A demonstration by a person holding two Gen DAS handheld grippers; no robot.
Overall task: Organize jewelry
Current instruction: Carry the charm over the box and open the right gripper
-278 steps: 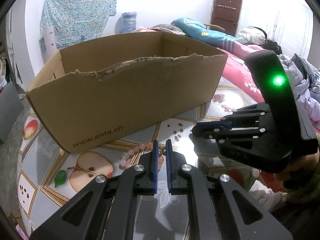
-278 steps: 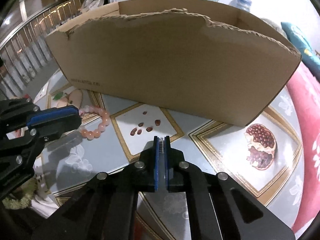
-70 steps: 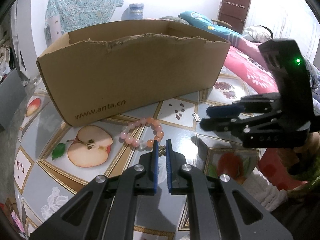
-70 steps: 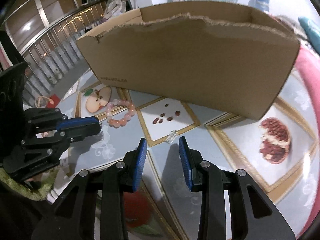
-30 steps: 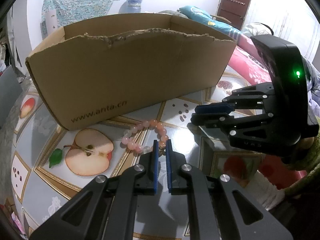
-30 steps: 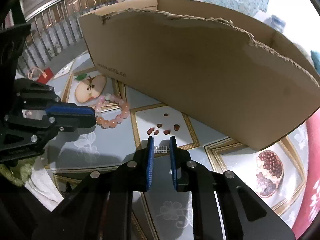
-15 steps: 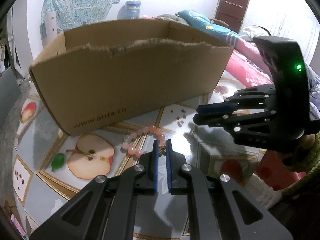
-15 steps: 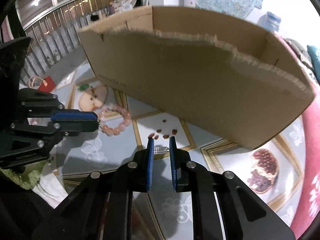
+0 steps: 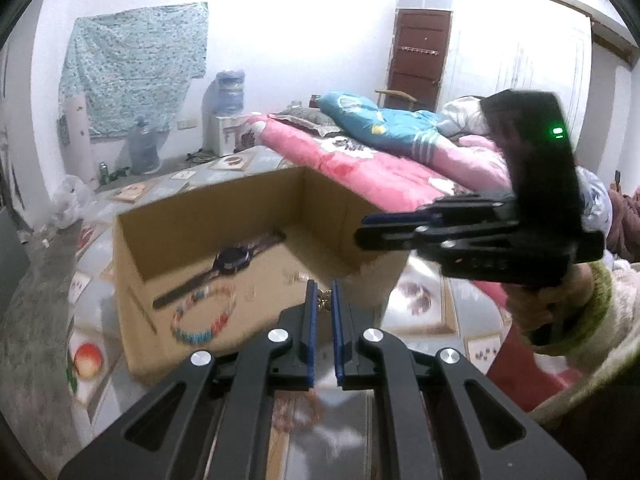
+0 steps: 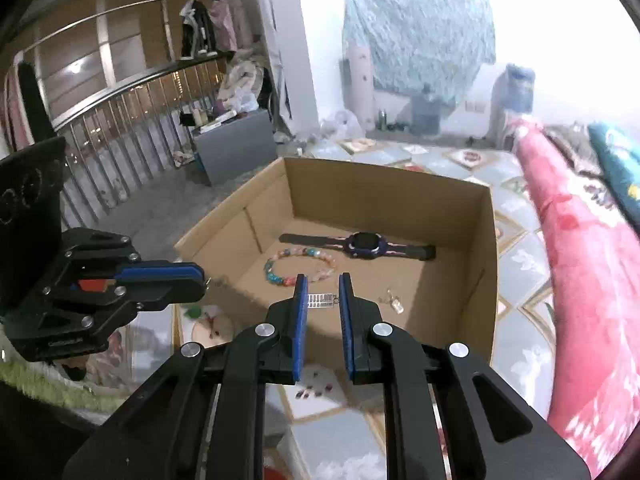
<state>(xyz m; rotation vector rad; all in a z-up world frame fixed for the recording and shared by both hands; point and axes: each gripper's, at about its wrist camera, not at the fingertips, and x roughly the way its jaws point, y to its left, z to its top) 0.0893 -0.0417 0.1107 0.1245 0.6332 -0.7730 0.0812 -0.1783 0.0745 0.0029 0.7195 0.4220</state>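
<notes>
An open cardboard box (image 9: 128, 264) (image 10: 486, 240) holds a dark wristwatch (image 9: 232, 260) (image 10: 362, 245), a multicoloured bead bracelet (image 9: 202, 322) (image 10: 298, 266) and a small gold earring (image 10: 394, 302). My left gripper (image 9: 323, 300) is shut on the gold charm of the pink bead bracelet (image 9: 298, 414), which hangs below the fingers, raised at the box's near wall. My right gripper (image 10: 323, 299) is shut on a small silver hair clip (image 10: 321, 300) above the box's near edge. Each gripper shows in the other's view, the right (image 9: 366, 228) and the left (image 10: 200, 276).
The box stands on a fruit-patterned floor mat (image 10: 516, 276). A pink-covered bed (image 9: 384, 172) runs along the right. A railing (image 10: 120, 152) and a grey cabinet (image 10: 236, 144) stand at the back left. Water bottles (image 9: 228, 92) stand by the far wall.
Both grippers have risen from mat level to above the box rim, so the inside of the box now shows. The pink bracelet has left the mat and hangs from my left gripper.
</notes>
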